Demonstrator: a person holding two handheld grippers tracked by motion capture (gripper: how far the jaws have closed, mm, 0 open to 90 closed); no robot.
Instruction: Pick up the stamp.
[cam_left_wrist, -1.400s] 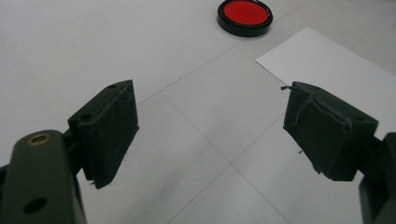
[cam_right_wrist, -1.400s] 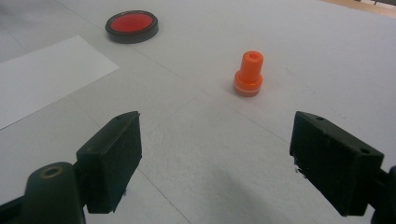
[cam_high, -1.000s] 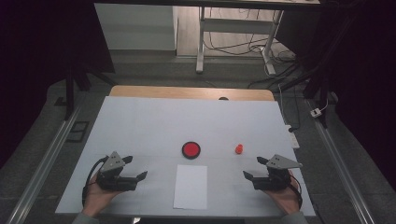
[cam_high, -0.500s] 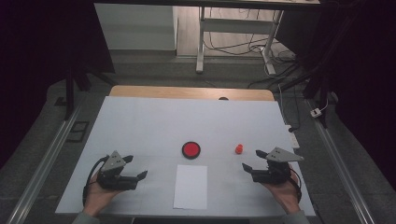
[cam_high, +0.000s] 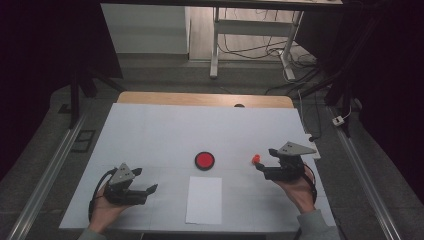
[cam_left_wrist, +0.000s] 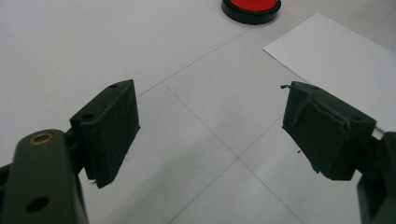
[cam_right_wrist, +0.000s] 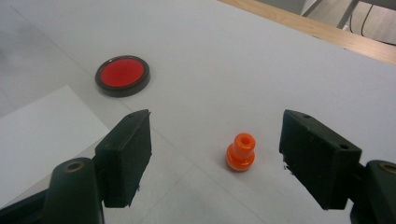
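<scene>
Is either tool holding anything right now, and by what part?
Nothing is held. Right tool stands open near the orange peg; left tool is open over bare table.

Dim, dark-edged high view; gripper views evenly lit, soft at near edges.

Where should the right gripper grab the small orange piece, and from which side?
Probably the narrow upper neck of the orange piece, above its wider base. It stands upright, hole up, clear of neighbours, so come straight ahead with the right gripper, whose open jaws already frame it.
</scene>
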